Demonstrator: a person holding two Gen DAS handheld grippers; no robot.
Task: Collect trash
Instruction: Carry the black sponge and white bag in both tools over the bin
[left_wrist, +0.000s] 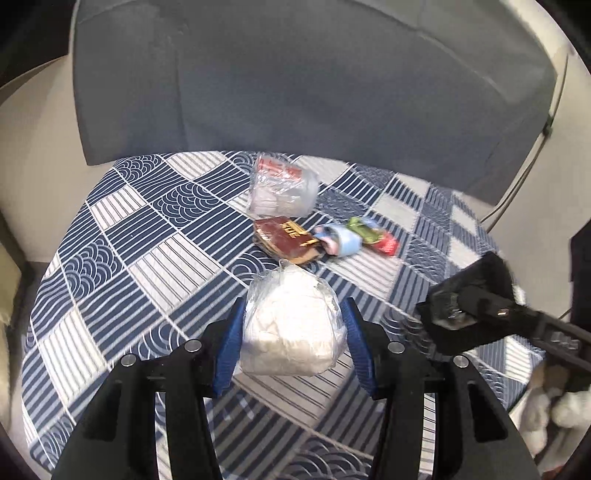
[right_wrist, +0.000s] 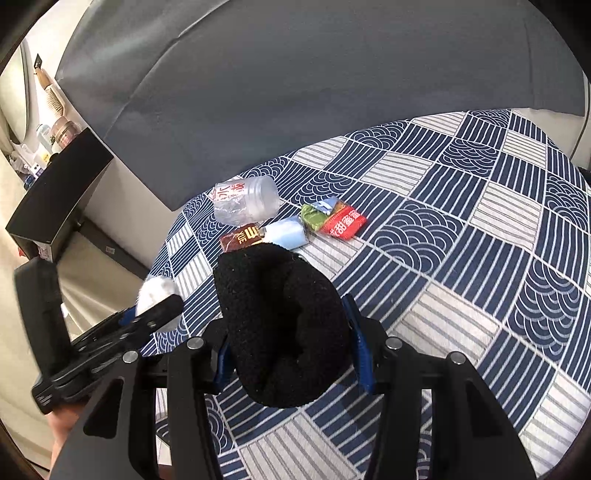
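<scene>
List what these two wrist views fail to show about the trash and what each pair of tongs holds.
- Brown wrapper: right wrist view, near end hidden behind the black fabric bundle in the right tongs.
- White bagged wad in the left tongs: contents unreadable through the crinkled film, left wrist view.
- Right tongs' load: blurred in the left wrist view.
- Trash bin: in neither view.
- Clear cup: print blurred.

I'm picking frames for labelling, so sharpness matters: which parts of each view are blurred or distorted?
Left wrist view: right gripper and table edge smear; white bundle sharp. Right wrist view: left gripper blurred; black fabric and wrappers crisp. Fisheye bends the tablecloth in both.
</scene>
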